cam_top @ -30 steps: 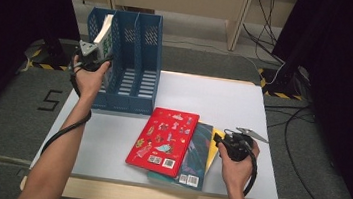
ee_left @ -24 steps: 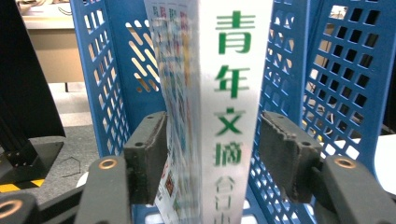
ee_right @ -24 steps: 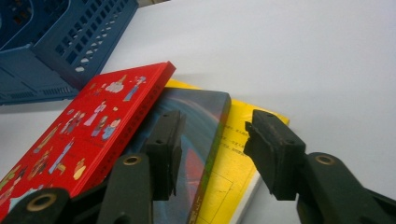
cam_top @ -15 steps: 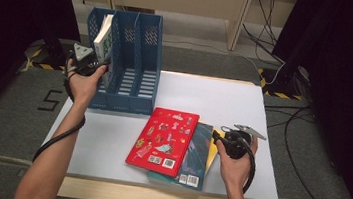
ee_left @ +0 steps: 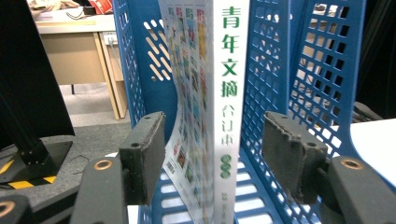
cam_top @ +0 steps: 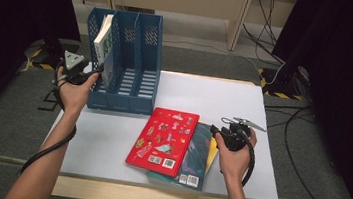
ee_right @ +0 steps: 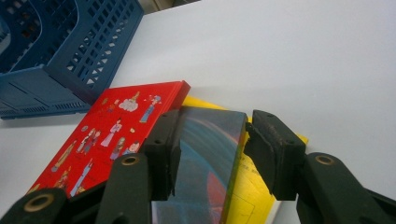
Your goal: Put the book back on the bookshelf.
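Filing step: left gripper (cam_top: 98, 70), jaws just opened, straddles the white-spined magazine (ee_left: 227, 93) standing in the blue mesh file rack (cam_top: 133, 64). Right gripper (cam_top: 215, 130), just narrowing, brackets the dark teal book (ee_right: 205, 158); next, clamp and lift.

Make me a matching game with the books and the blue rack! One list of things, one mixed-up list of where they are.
Things:
1. white book
2. red book
3. teal book
4. rack

Places:
A. under the red book, its edge between the right gripper's jaws
B. standing in the rack's left slot
C. at the table's back left
D. lying flat on top of the pile

Pairs: 1-B, 2-D, 3-A, 4-C
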Demonstrator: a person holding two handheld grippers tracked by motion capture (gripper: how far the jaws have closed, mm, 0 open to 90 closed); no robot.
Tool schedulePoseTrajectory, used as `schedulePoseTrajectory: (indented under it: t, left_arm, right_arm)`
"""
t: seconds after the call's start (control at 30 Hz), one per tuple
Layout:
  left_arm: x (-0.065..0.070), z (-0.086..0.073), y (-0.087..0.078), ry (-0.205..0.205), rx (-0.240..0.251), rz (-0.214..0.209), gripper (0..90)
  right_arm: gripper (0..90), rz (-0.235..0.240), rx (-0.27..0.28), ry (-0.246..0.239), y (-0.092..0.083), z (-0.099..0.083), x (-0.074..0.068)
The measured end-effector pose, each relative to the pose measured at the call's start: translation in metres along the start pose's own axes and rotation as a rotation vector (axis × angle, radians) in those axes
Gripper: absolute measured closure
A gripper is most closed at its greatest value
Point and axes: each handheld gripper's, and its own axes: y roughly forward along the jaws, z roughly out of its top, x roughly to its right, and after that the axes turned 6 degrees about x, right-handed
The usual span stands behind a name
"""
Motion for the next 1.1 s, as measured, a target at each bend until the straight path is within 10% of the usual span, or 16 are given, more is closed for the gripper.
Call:
schedulePoseTrajectory:
  t: [0.77,1.1]
  left_arm:
    - [0.017,-0.028,-0.050,-0.007,-0.091,-0.116,39.3]
    - [0.051,-0.070,-0.067,-0.007,-0.182,-0.255,43.4]
  right_arm:
    - [54.7,0.040,-0.110,0.000,0.034,0.019,-0.015]
    - [54.6,0.043,-0.181,0.040,0.056,0.023,-0.019]
